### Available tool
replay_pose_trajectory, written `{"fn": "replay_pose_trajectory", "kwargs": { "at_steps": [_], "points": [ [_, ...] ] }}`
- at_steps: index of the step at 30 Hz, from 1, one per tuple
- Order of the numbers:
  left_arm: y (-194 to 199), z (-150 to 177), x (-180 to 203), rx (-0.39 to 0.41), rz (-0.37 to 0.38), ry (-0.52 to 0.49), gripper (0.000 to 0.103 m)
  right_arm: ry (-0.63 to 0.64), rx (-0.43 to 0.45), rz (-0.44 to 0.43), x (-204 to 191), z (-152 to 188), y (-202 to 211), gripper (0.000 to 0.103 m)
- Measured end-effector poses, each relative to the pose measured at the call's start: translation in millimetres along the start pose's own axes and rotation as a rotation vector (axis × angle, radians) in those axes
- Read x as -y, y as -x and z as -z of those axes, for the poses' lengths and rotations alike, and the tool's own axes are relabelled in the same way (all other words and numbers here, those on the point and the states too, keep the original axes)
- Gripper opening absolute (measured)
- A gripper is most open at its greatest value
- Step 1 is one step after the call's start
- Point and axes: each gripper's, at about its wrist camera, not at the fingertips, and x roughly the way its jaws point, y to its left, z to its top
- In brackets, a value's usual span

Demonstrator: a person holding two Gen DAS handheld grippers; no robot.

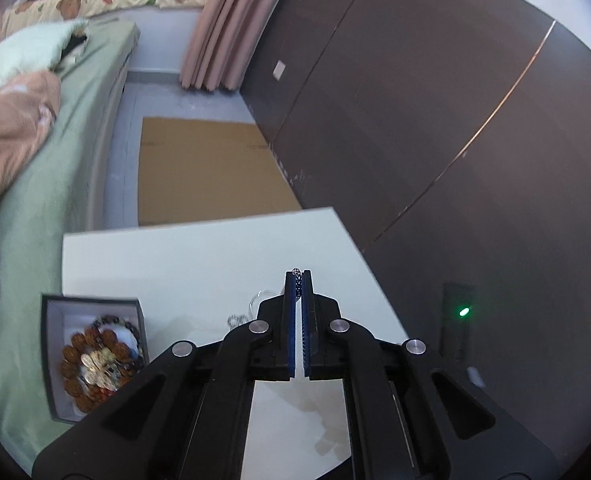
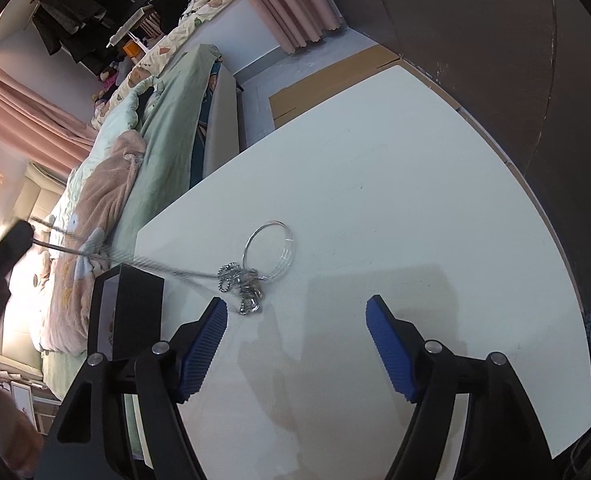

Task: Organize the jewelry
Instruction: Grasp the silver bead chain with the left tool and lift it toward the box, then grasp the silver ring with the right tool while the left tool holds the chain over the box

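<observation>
My left gripper [image 1: 298, 274] is shut on a silver chain [image 1: 295, 270] that peeks out at the fingertips. In the right wrist view the same chain [image 2: 143, 262] stretches taut and blurred from the left gripper [image 2: 13, 240] at the far left down to a heap of silver jewelry [image 2: 243, 284] on the white table [image 2: 415, 184]. A thin silver bangle [image 2: 269, 246] lies by the heap. My right gripper [image 2: 297, 318] is open and empty just in front of the heap. A dark box [image 1: 95, 356] holds brown bead bracelets and gold pieces at the table's left edge.
The box also shows in the right wrist view [image 2: 131, 312] at the left fingertip. A bed with green sheet [image 1: 55, 160] runs along the left of the table. Dark wardrobe panels [image 1: 455, 120] stand to the right. Cardboard [image 1: 207, 168] lies on the floor beyond.
</observation>
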Motion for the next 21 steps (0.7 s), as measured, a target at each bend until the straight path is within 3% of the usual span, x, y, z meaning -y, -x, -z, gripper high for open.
{"fn": "replay_pose_trajectory", "kwargs": {
  "at_steps": [7, 14, 21],
  "points": [
    [35.3, -20.2, 18.2, 0.071, -0.034, -0.05, 0.003, -0.001, -0.004, -0.023, -1.7, -2.4, -0.6, 0.07],
    [75.6, -38.0, 12.4, 0.132, -0.091, -0.06, 0.003, 0.023, -0.017, -0.026, -14.8, -11.5, -13.1, 0.07],
    [111.7, -51.1, 11.6, 0.187, -0.13, -0.08, 0.003, 0.081, -0.074, -0.01, -43.7, -6.5, -41.5, 0.058]
  ]
}}
